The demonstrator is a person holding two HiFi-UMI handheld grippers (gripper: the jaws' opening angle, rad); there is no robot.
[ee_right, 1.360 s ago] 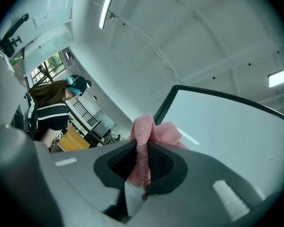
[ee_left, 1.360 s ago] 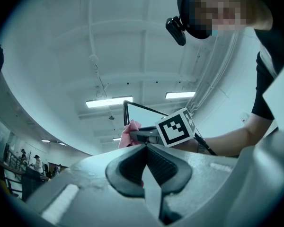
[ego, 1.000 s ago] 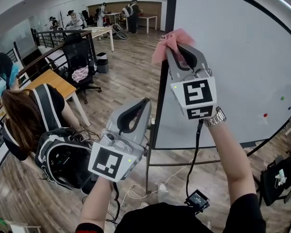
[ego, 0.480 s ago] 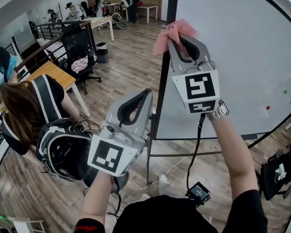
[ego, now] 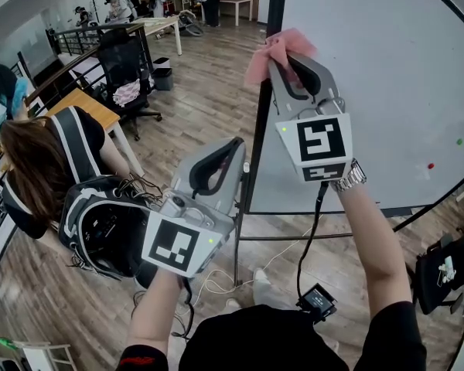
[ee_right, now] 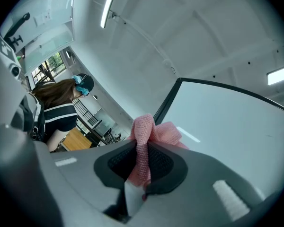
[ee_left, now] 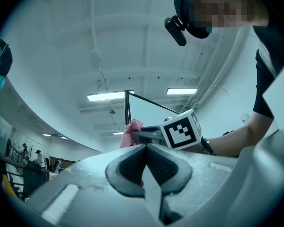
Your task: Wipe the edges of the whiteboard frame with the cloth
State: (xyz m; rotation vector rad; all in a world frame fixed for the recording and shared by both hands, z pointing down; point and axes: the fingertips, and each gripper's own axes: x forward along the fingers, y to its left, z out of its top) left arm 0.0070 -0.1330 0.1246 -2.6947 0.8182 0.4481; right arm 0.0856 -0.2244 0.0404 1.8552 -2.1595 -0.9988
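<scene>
A: Where was the cloth (ego: 263, 64)?
B: Pinched in the right gripper (ego: 286, 62) fingers, at the whiteboard frame (ego: 257, 137) left edge. Left gripper (ego: 233, 147) fingers: pressed together, empty. Recommended: firm contact, straight strokes.

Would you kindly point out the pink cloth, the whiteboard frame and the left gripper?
pink cloth (ego: 266, 57), head view, its bunched folds.
whiteboard frame (ego: 257, 122), head view, black left upright.
left gripper (ego: 233, 143), head view, between its fingertips.

The left gripper (ego: 233, 145) and right gripper (ego: 284, 60) are cased in grey, each fitted with a black-and-white marker cube (ego: 322, 143); a silver wristwatch (ego: 348, 179) is worn.
</scene>
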